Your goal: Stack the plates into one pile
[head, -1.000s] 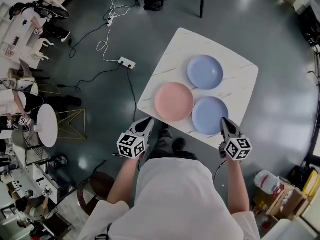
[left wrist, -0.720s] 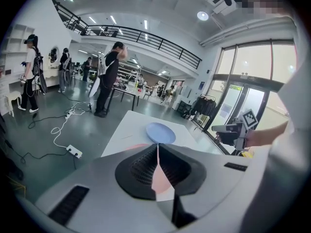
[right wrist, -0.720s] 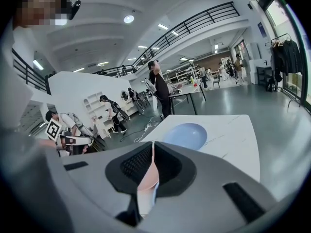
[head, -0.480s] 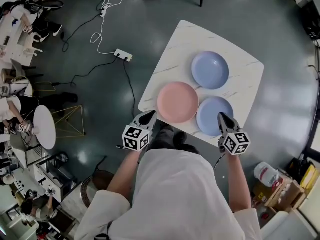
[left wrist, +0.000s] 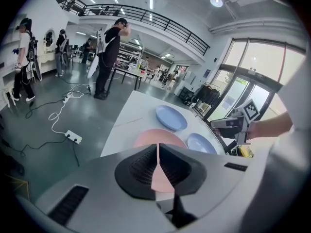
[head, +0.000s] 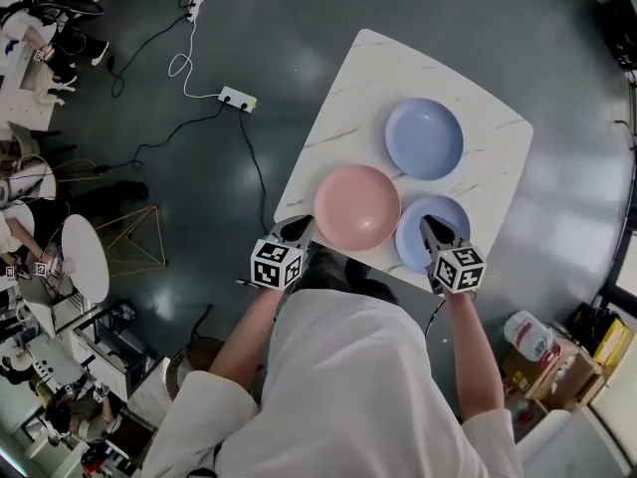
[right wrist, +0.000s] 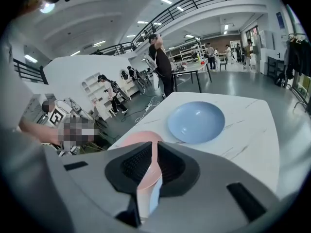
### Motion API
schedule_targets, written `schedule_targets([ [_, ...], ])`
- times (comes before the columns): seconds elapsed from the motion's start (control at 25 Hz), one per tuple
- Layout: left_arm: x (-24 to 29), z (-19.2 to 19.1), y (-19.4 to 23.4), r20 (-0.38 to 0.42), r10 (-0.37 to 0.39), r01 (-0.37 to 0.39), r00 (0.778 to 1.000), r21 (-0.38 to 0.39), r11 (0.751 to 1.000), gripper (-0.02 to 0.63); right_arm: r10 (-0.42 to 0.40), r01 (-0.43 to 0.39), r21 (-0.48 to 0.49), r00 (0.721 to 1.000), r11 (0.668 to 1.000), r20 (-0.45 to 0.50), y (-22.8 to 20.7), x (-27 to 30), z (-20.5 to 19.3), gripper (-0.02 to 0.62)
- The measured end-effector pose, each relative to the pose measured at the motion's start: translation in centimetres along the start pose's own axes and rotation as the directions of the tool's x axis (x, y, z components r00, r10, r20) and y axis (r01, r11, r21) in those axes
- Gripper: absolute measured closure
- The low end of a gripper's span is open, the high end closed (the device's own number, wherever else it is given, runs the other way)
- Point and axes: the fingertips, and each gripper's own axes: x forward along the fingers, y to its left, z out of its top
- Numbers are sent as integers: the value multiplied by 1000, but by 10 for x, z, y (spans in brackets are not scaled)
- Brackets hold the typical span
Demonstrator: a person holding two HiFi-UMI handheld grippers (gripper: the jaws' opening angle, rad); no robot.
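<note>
left gripper (head: 296, 229) moved in beside pink plate (head: 356, 207) | right gripper (head: 430, 225) now over blue plate (head: 413, 254) beside it | both jaws shut, empty | nothing stacked yet

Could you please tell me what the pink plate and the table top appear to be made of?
Pink plate: probably plastic or melamine, matte; even colour, soft sheen, no sharp glare. Table top: marble or a marble-look laminate, smooth; white with thin grey veins.

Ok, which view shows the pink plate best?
The head view: the whole pink plate shows from above, nothing over it. Both gripper views catch only part of it, cut off by their own shut jaws.
</note>
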Motion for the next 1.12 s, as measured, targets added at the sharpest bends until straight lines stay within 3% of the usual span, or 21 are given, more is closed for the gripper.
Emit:
schedule_targets([
  [0.32, 30, -18, 28, -85, -39, 33, 996, -68, 997, 581, -15, 17, 13, 991, 1000, -132, -14, 51, -19, 563],
  [0.6, 59, -37, 42, -186, -86, 65, 979, -115, 991, 550, -36, 35, -10, 965, 999, -260, -21, 86, -37, 495],
  [0.8, 77, -53, 54, -261, -96, 51, 961, -176, 983, 446, -73, 54, -64, 936, 997, -345, -26, 105, -50, 486],
  [1.12, 92, -76, 63, -336, -109, 17, 936, -266, 964, 416, -103, 77, -74, 881, 994, -462, -36, 123, -68, 462],
])
